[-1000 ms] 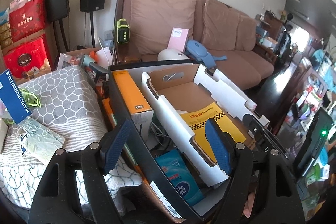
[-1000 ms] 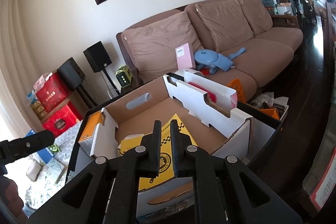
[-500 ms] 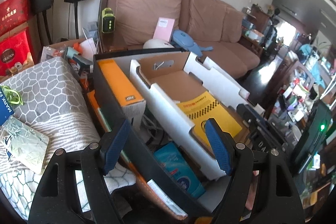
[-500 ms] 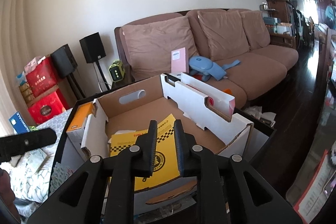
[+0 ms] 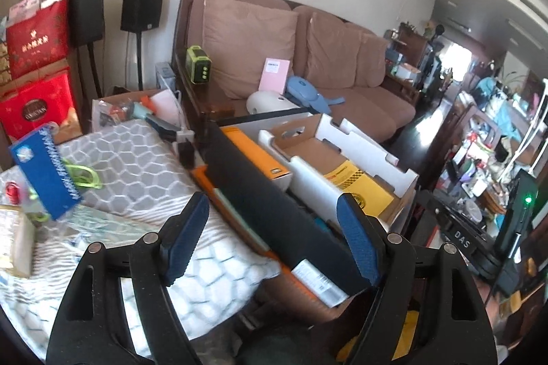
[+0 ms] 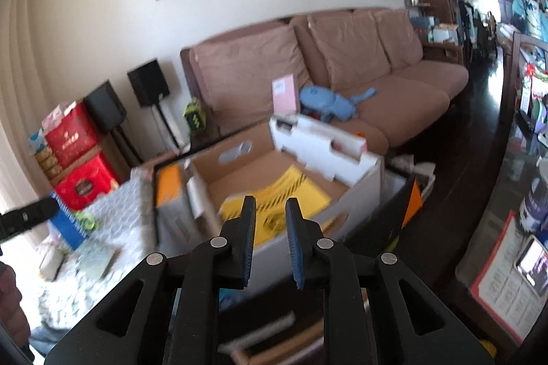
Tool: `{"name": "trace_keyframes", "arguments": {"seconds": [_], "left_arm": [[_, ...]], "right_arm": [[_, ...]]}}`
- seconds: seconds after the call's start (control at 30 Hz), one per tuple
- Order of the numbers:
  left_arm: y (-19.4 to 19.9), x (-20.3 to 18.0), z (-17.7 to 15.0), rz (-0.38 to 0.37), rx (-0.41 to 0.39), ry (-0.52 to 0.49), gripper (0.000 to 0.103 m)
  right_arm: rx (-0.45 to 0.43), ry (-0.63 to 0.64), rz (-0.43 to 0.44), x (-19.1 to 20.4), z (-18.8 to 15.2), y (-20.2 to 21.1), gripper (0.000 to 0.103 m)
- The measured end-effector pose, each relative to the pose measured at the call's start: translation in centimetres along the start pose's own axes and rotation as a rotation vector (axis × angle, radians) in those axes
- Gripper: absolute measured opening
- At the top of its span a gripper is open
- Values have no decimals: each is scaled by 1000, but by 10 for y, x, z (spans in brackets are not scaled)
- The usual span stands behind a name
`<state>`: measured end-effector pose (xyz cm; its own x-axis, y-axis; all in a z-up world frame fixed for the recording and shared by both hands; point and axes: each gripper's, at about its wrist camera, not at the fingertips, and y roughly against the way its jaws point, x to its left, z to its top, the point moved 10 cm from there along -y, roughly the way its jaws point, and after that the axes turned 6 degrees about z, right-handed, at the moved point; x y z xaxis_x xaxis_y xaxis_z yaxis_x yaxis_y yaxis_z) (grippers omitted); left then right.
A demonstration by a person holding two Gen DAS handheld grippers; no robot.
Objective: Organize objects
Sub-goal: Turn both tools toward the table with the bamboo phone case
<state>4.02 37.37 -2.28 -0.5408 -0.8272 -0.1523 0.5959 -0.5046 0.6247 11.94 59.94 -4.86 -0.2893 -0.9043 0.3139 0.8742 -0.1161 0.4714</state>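
My right gripper [image 6: 270, 238] has just been parting its jaws a little; nothing sits between them. Ahead and below lies the yellow folder [image 6: 274, 204], flat in the open cardboard box [image 6: 363, 183], its long axis running away from me toward the sofa [image 6: 342, 74]. My left gripper [image 5: 274, 238] is spread wide and empty over the black bin's wall [image 5: 267, 204], the quilted bed [image 5: 137, 166] to its left. I judge the right hand nearer the folder.
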Motion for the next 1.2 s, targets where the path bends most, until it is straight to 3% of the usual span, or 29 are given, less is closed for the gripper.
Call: {"name": "trace_keyframes", "arguments": {"seconds": [0.13,0.3,0.43,0.5,0.73,0.9,1.07,1.2], "left_arm": [[21,33,-4,21,14,15,75],[54,73,-16,50,-1,45,75],[81,98,-21,83,-28,65,75],[96,108,-19,100,-46,66,75],[144,128,5,184,-138,66,81],[161,144,16,240,-186,109,86],[147,159,4,266,-165,135,86],[124,174,-12,297,-134,147,86]], "right_arm": [[72,-23,-20,20,-20,8,19],[73,-63,-20,43,-15,22,19],[47,-21,-7,68,13,32,20],[40,14,-26,77,30,35,26],[97,20,21,105,83,23,31],[105,30,8,109,105,16,37],[64,-41,-4,100,81,11,40],[113,8,-25,106,36,-10,40]]}}
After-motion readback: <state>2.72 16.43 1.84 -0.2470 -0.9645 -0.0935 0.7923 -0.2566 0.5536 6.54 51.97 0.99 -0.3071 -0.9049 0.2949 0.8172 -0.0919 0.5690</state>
